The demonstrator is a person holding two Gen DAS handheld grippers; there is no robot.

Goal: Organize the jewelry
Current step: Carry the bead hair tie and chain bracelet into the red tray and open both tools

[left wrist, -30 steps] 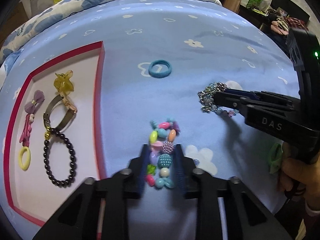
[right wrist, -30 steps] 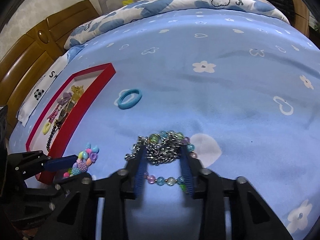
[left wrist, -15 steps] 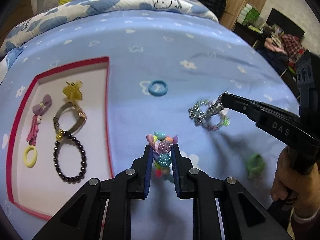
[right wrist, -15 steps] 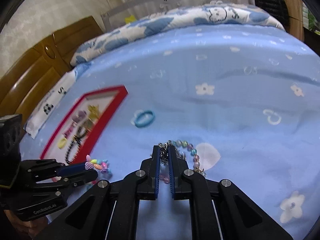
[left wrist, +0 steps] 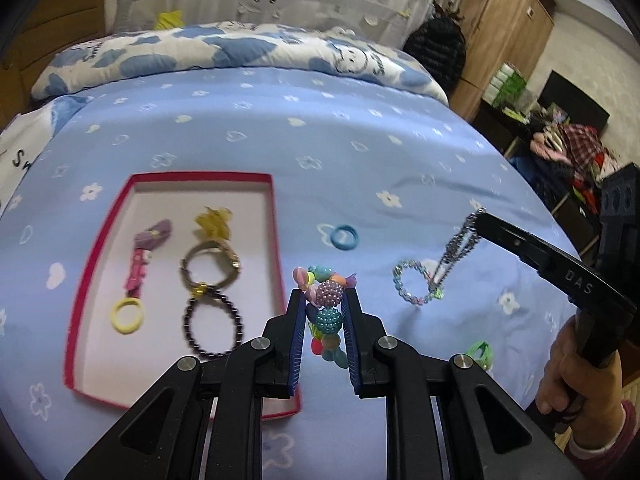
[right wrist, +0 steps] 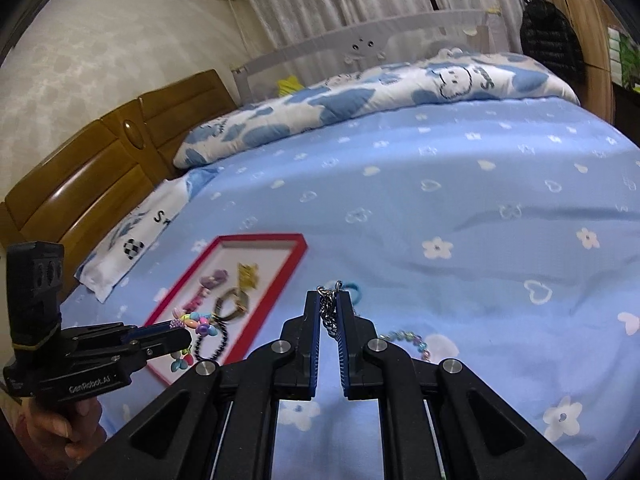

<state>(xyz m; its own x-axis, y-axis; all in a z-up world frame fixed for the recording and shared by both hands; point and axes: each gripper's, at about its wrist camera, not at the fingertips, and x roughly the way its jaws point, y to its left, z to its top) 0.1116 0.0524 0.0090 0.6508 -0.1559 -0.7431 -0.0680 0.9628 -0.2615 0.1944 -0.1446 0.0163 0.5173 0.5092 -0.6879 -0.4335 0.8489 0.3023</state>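
Holding a chunky bracelet of coloured beads (left wrist: 326, 312) clear of the bed (left wrist: 360, 152), the left claw (left wrist: 323, 300) is clenched on it just beside the red-rimmed tray's (left wrist: 276, 224) near right corner. Right of the tray, the right claw (right wrist: 329, 300) has just been closing and now pinches a silver chain (left wrist: 460, 246), from which a loop of pale glass beads (left wrist: 416, 286) dangles above the blue flowered sheet. Inside the tray lie a purple bow clip (left wrist: 146, 248), a yellow ring (left wrist: 127, 315), a yellow claw clip (left wrist: 214, 222), a gold bangle (left wrist: 210, 262) and a dark bead bracelet (left wrist: 212, 326). Between tray and chain, a blue hair tie (left wrist: 344, 237) rests on the sheet; a green item (left wrist: 480, 354) lies nearer the person's right hand (left wrist: 576, 380). Beyond the tray: a cartoon-print quilt (left wrist: 240, 52), a white bed rail (right wrist: 360, 46), curtains, a wooden headboard (right wrist: 80, 184) and wardrobe (left wrist: 504, 36).
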